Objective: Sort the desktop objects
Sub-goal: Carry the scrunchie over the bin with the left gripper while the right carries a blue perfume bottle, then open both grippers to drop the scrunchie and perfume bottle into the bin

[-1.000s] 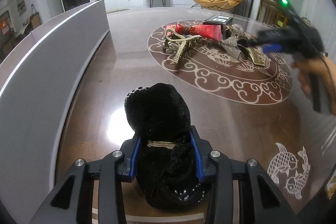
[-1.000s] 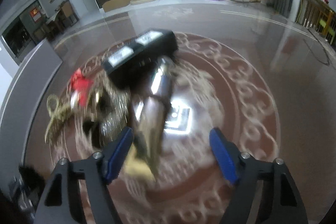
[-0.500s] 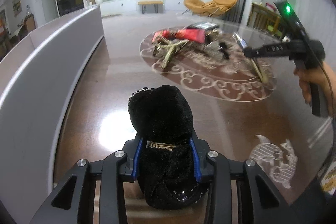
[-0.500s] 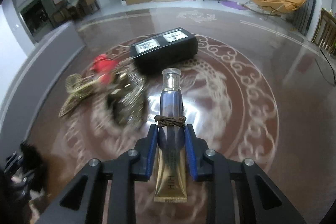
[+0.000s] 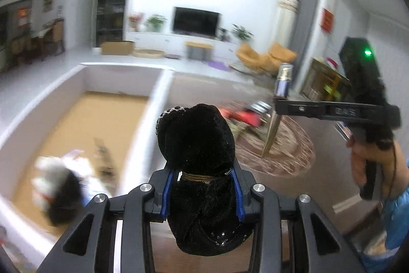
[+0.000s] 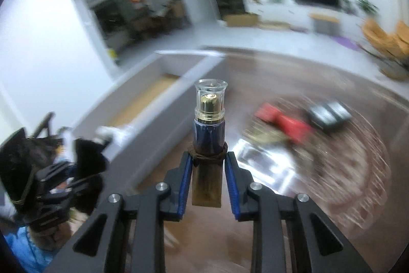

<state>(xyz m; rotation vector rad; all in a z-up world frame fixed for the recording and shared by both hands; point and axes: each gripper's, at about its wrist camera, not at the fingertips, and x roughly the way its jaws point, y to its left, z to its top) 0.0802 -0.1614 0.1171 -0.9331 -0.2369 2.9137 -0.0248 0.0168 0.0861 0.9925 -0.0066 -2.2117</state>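
the black plush hair clip (image 5: pixel 196 145) is fuzzy velvet with a row of small rhinestones along its top edge and more at its lower end, and a band of gold wire across its middle. it sits upright between the blue pads of the left gripper (image 5: pixel 202 192), raised above the brown table (image 5: pixel 281 196) near the white box (image 5: pixel 153 104). the cosmetic tube (image 6: pixel 208 142) has a clear cap over a gold nozzle, a dark blue upper body fading to gold at the flat crimped end, and a brown cord wrapped round its waist. it stands between the pads of the right gripper (image 6: pixel 207 178), also off the table.

the table is glossy brown with a pale scroll medallion (image 6: pixel 358 170), where a red item (image 6: pixel 281 120) and a black box (image 6: pixel 328 114) lie among blurred clutter (too smeared to name). the white box has a cork-coloured floor and a dividing wall; something white and black (image 5: pixel 55 183) lies inside, possibly soft toys. behind are a television (image 5: pixel 195 22), plants and an orange chair (image 5: pixel 265 56).

the left jaws are clamped on the hair clip at its gold band. the right jaws are narrowly set and gripping the tube just below the cord.
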